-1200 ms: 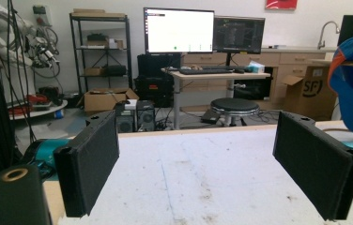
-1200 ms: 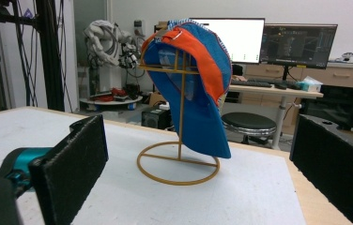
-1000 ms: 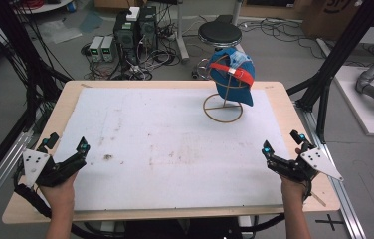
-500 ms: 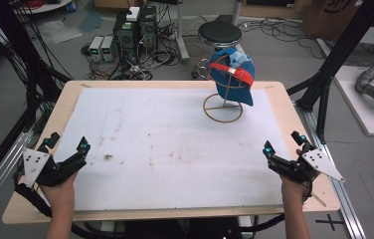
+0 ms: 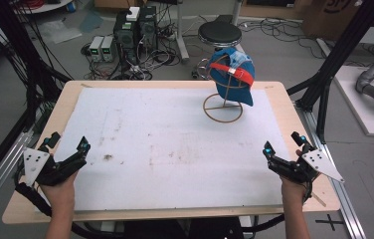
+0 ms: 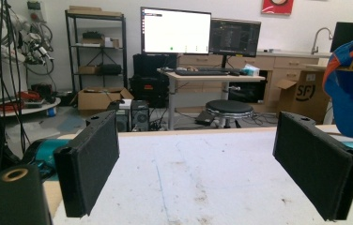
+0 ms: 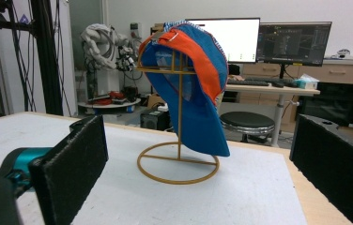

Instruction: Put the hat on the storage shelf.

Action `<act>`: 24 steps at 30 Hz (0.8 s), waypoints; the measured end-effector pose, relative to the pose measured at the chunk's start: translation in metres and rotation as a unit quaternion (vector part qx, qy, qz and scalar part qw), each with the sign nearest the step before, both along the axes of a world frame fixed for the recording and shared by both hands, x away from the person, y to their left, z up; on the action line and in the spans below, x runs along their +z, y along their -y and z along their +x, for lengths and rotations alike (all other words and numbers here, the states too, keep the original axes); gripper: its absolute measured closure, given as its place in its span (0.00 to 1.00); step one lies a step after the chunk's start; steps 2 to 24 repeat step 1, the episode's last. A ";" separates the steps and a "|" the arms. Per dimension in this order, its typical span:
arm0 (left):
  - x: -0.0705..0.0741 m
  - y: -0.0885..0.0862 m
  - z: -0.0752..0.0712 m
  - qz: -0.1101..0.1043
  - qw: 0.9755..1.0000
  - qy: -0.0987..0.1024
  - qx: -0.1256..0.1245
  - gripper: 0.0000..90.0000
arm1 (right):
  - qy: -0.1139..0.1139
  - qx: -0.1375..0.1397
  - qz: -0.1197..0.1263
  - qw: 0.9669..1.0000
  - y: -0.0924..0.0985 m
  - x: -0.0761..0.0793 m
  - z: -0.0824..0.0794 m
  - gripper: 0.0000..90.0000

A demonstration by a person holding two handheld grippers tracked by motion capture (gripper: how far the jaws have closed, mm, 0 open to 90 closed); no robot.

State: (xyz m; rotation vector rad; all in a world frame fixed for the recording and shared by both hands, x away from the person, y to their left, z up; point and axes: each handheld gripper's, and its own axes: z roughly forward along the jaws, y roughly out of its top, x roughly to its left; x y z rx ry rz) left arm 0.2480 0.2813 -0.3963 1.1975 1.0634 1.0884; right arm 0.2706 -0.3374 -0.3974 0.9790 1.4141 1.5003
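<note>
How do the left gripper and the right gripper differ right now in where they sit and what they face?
The left gripper hovers at the table's near left edge, far from the blue cap; the right gripper sits at the near right, closer to it. The left gripper view catches the cap only at its edge, while the right gripper view faces the cap and its wire stand squarely. Both are open and hold nothing.

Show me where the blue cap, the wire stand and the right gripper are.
blue cap (image 7: 198,117): right gripper view, on its blue cloth.
wire stand (image 7: 178,177): right gripper view, on its base ring.
right gripper (image 5: 283,143): high view, between its fingers.
</note>
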 end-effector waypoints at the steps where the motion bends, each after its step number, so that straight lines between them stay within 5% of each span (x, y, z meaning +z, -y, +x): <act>1: 0.000 0.000 0.000 -0.001 1.000 0.000 0.000 0.17 | 0.000 -0.001 0.000 1.000 0.001 0.000 0.000 0.05; 24: 0.000 0.000 0.000 -0.001 1.000 0.000 0.000 0.17 | 0.000 -0.001 0.000 1.000 0.001 0.000 0.000 0.05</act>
